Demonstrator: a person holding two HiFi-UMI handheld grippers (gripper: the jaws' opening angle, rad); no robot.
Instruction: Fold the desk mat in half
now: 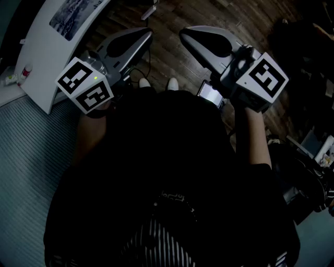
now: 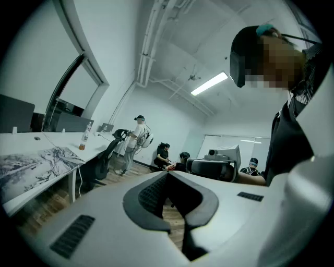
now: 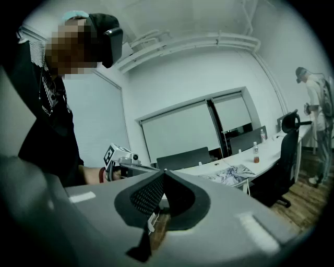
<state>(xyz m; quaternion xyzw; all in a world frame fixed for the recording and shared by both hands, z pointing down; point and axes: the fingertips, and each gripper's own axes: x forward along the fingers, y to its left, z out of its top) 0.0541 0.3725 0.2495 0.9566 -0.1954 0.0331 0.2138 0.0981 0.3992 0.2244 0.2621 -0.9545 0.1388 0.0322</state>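
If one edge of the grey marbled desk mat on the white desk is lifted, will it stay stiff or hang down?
Probably floppy: the grey marbled desk mat looks thin and lies flat on the white desk. It may slide when pushed, since the desk surface looks smooth.

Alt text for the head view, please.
Looking steeply down, a person in dark clothes holds the left gripper and right gripper out over a wooden floor, both shut and empty. A patterned desk mat lies on a white desk, upper left.

Desk mat (image 1: 73, 14) lying flat on a desk
Grey-and-white marbled print, spread along the white desk (image 1: 42, 57) at the head view's upper left.
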